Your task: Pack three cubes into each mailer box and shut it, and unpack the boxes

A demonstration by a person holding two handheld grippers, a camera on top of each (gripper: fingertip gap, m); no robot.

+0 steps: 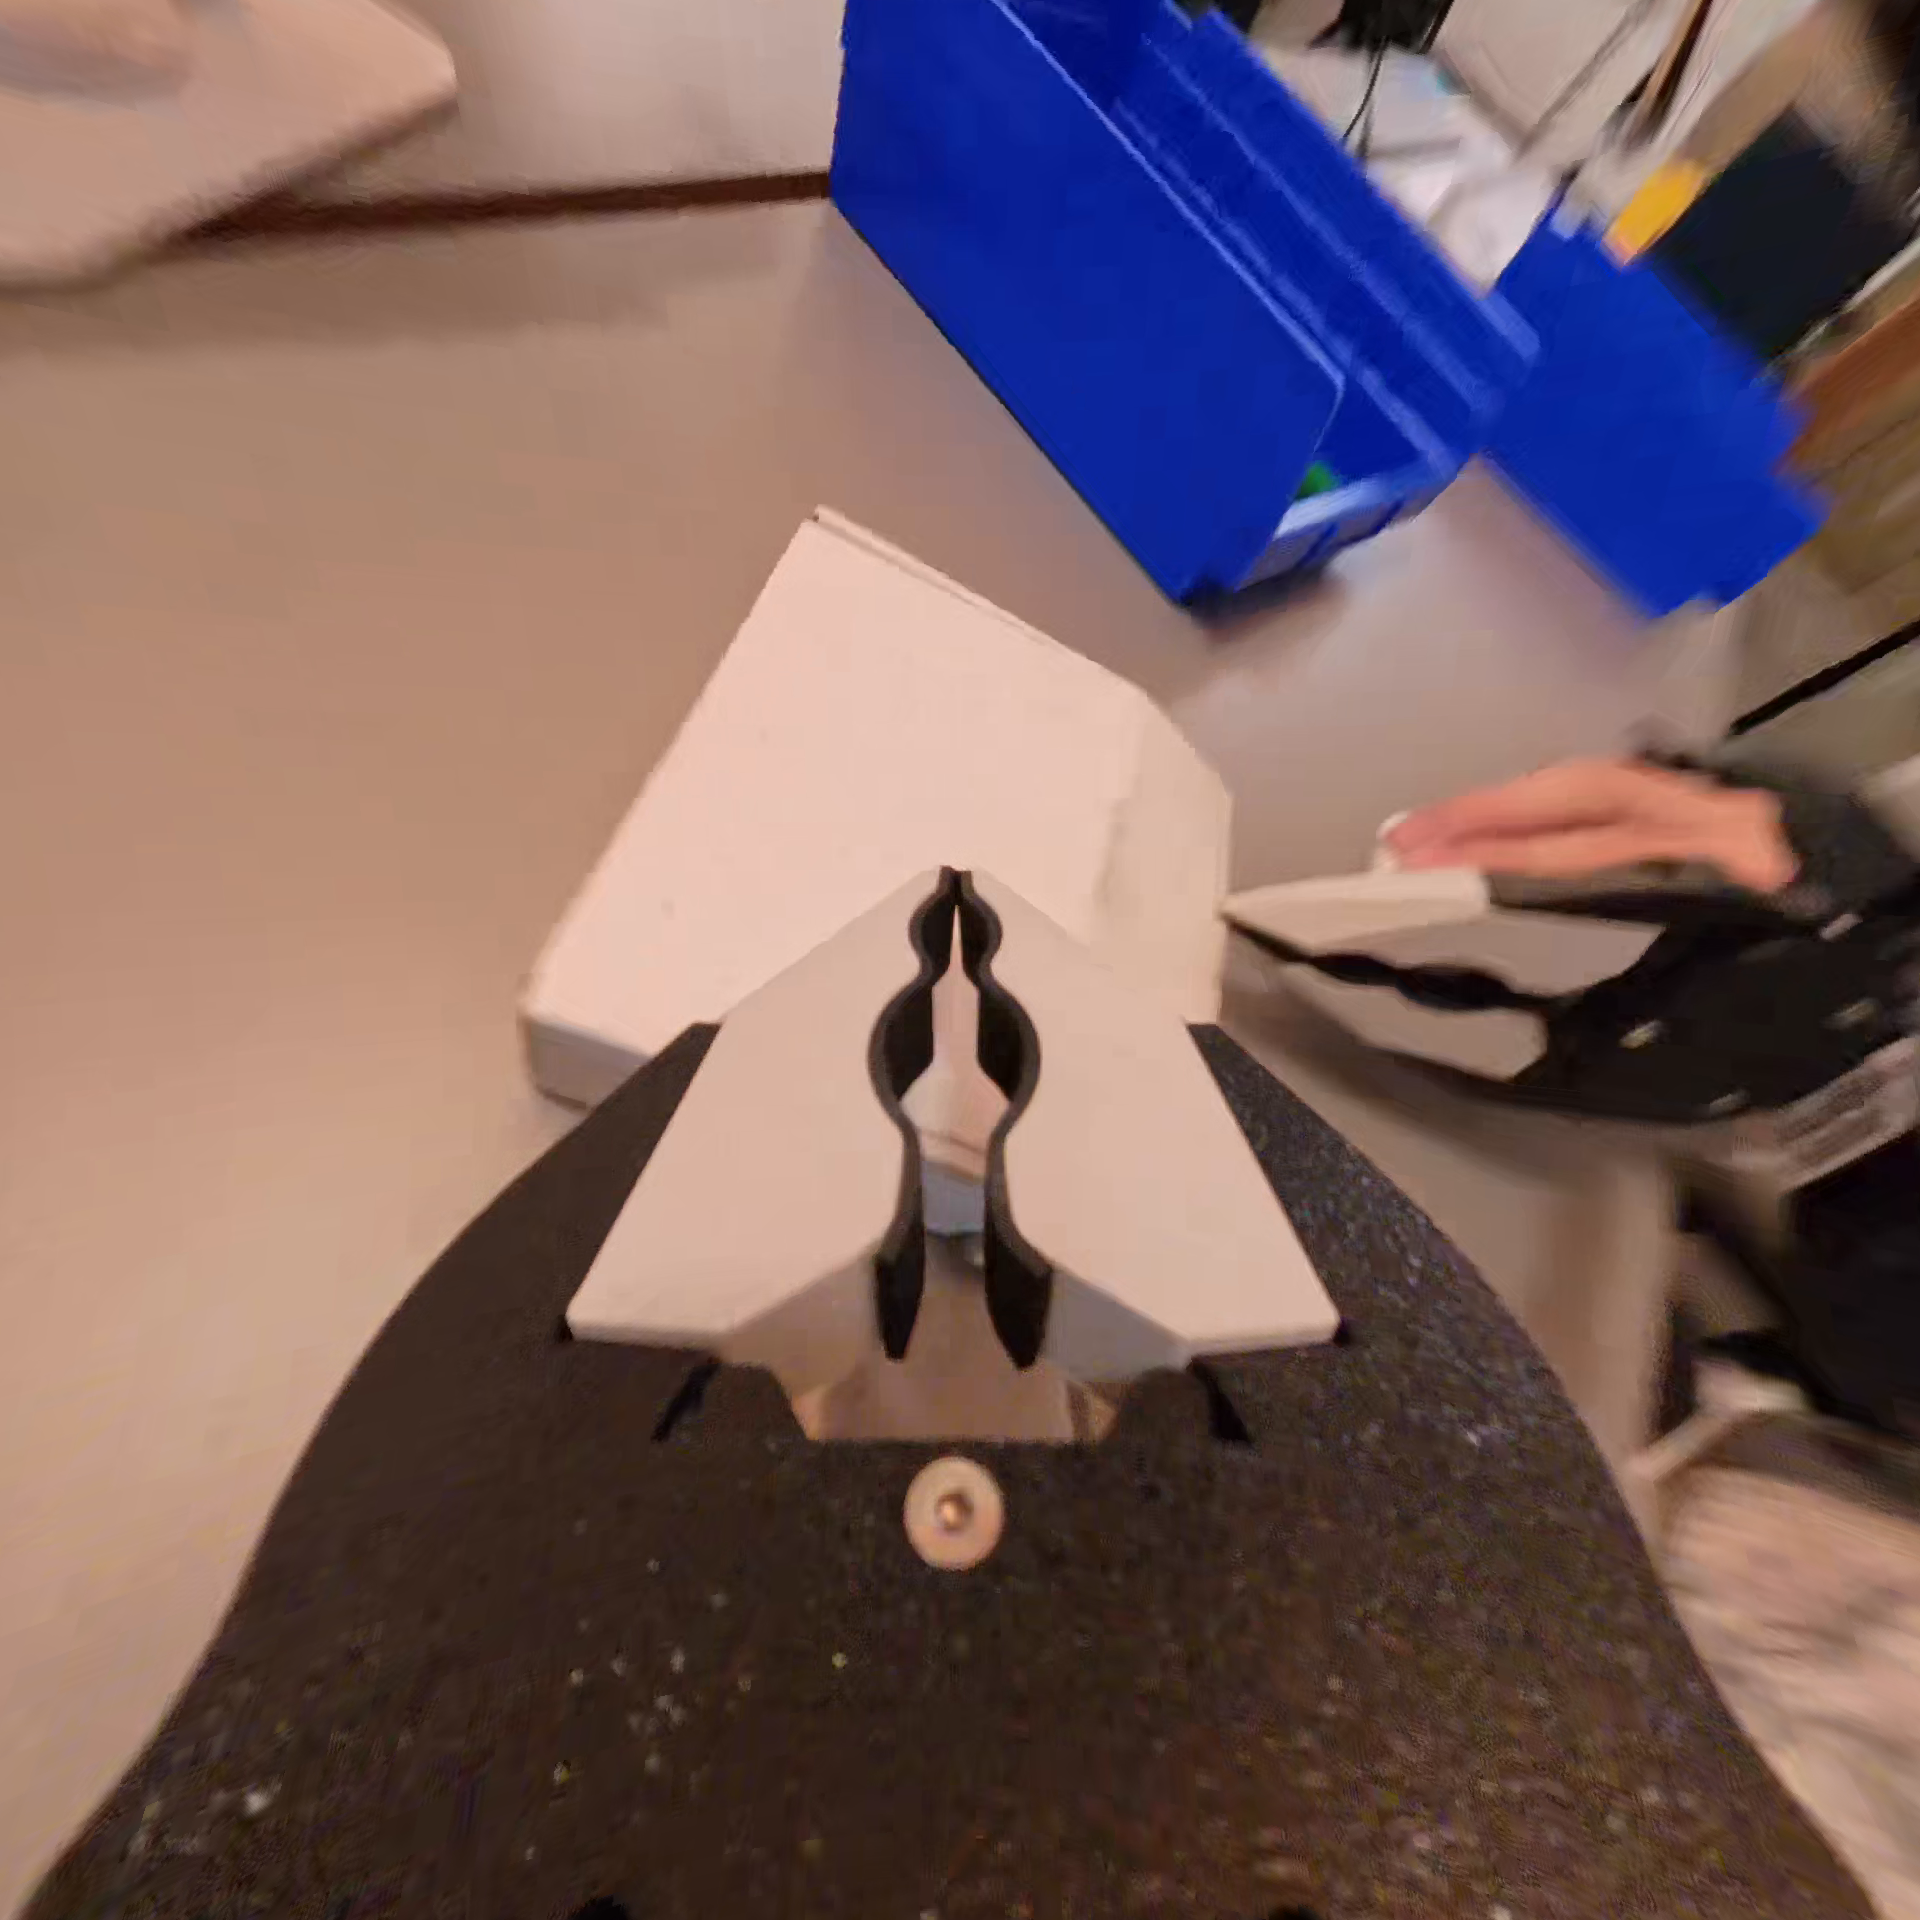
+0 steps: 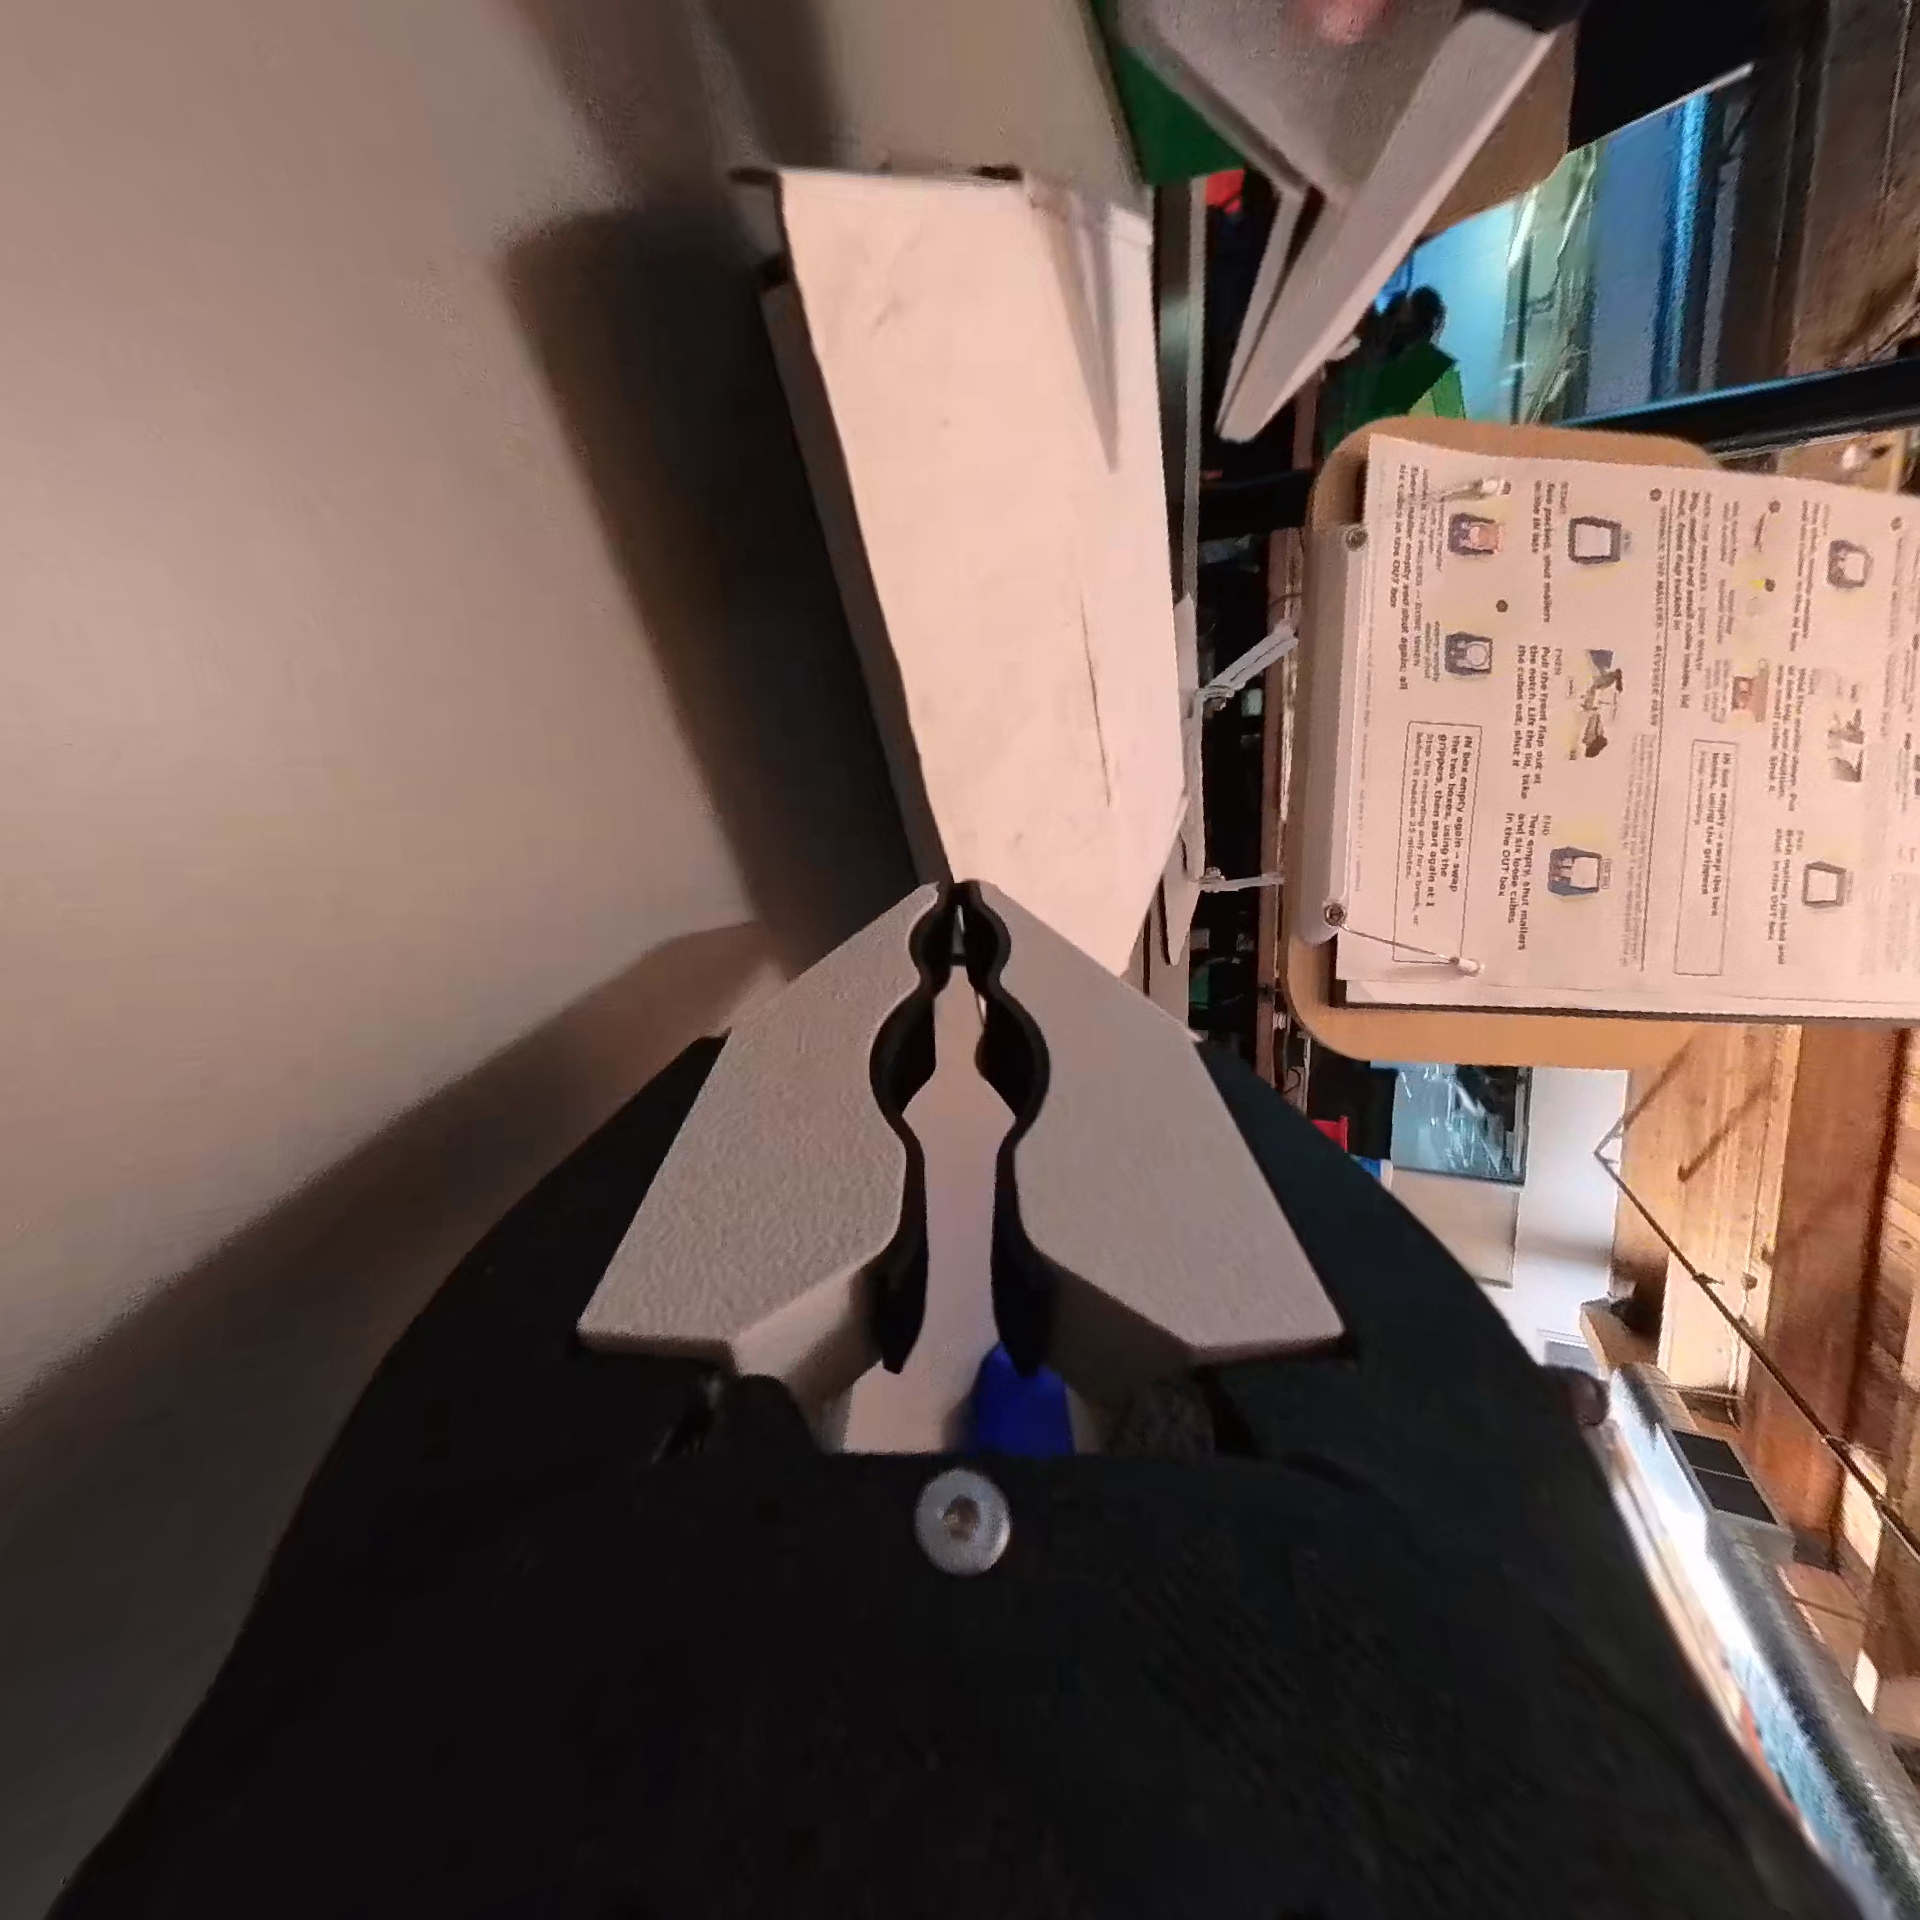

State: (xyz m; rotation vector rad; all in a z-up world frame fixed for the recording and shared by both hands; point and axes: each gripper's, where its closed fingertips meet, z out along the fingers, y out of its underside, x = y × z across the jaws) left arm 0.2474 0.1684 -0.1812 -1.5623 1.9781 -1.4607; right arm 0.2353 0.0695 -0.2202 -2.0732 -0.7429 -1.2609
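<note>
Mailer box (image 1: 862, 790): shut, flat on the table (image 1: 312, 727), dead ahead of the left claw (image 1: 951, 883), whose tips are pressed together on nothing, just over the box's near edge. Long axis running away and slightly left. Right claw (image 1: 1247, 920), at the box's right corner, likewise closed and empty. Farther off, blue bins (image 1: 1143, 332). Left claw nearer, probably.
</note>
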